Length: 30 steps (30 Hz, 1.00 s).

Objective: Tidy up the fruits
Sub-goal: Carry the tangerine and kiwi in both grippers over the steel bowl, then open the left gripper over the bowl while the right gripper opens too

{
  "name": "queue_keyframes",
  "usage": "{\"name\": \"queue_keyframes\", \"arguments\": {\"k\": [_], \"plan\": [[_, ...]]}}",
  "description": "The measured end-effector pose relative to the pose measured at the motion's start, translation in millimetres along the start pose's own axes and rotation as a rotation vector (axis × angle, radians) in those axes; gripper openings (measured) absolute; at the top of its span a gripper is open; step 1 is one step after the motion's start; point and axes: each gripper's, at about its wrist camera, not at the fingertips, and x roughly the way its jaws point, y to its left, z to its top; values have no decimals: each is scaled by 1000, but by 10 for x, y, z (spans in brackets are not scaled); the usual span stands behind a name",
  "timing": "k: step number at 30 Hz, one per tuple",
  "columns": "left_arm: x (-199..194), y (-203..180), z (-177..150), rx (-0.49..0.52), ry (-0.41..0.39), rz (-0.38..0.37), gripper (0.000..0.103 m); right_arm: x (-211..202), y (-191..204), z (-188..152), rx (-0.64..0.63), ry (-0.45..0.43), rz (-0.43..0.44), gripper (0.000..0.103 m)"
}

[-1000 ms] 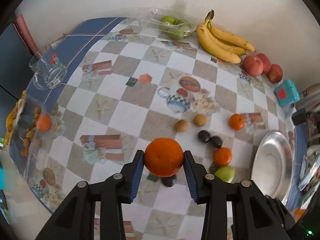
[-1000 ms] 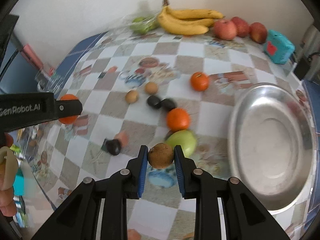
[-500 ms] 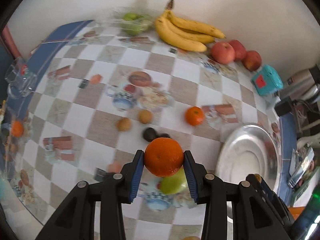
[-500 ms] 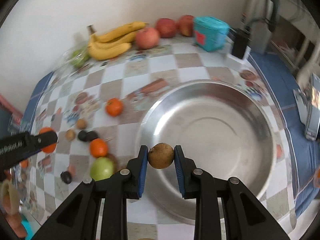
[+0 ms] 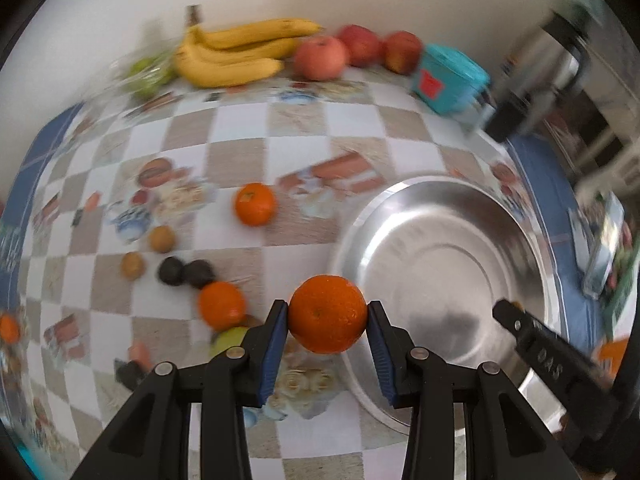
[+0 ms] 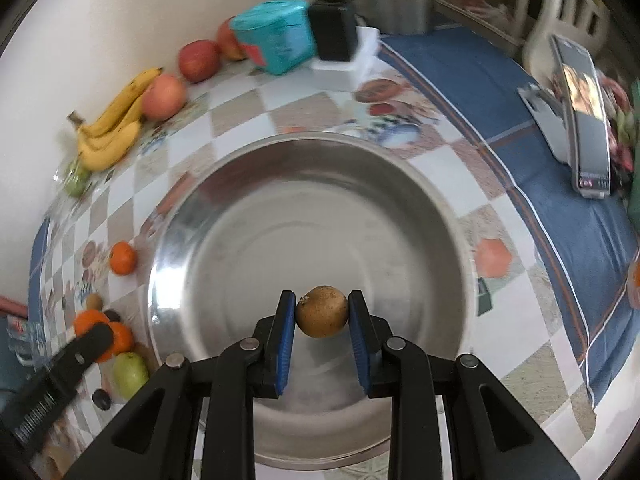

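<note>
My left gripper (image 5: 327,320) is shut on an orange (image 5: 327,314) and holds it above the left rim of the steel bowl (image 5: 460,216). My right gripper (image 6: 322,316) is shut on a small brown fruit (image 6: 321,311) and holds it over the inside of the steel bowl (image 6: 304,200). Loose on the checked tablecloth lie two oranges (image 5: 254,204), two brown fruits (image 5: 161,239), two dark fruits (image 5: 171,271) and a green fruit (image 6: 129,374). The right gripper's arm (image 5: 552,364) shows in the left wrist view, and the left gripper (image 6: 86,338) shows in the right wrist view.
Bananas (image 5: 236,50), red apples (image 5: 320,58) and a bag of green fruit (image 5: 146,74) line the back wall. A teal box (image 6: 276,34), a black adapter (image 6: 332,30) and a kettle stand at the back right. A phone on a stand (image 6: 584,116) is at the right.
Both grippers have swung right with their fruits. The right one now sits deeper over the bowl; the left one has come from over the loose fruit to the bowl's left rim.
</note>
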Motion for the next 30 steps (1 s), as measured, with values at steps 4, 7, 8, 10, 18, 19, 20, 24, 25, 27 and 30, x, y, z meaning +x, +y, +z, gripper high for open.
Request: {"name": "queue_keyframes", "arguments": {"k": [4, 7, 8, 10, 18, 19, 20, 24, 25, 27, 30], "plan": [[54, -109, -46, 57, 1, 1, 42, 55, -128, -35, 41, 21, -20, 28], [91, -149, -83, 78, 10, -8, 42, 77, -151, -53, 46, 28, -24, 28], [99, -168, -93, 91, 9, -7, 42, 75, -151, -58, 44, 29, -24, 28], [110, -192, -109, 107, 7, -3, 42, 71, -142, -66, 39, 30, -27, 28], [149, -257, -146, 137, 21, -1, 44, 99, -154, -75, 36, 42, -46, 28], [155, -261, -146, 138, 23, 0, 44, 102, -162, -82, 37, 44, -43, 28], [153, -266, -147, 141, 22, 0, 46, 108, -163, -86, 38, 48, -41, 28], [123, -276, -144, 150, 11, 5, 62, 107, -138, -83, 25, 48, -45, 30], [115, -273, -144, 149, 10, 2, 63, 108, -130, -76, 24, 45, -46, 35], [110, -262, -141, 143, 12, -2, 66, 84, -127, -66, 23, 34, -49, 40], [99, -224, -131, 127, 11, 2, 75, 32, -133, -46, 20, 13, -55, 43]]}}
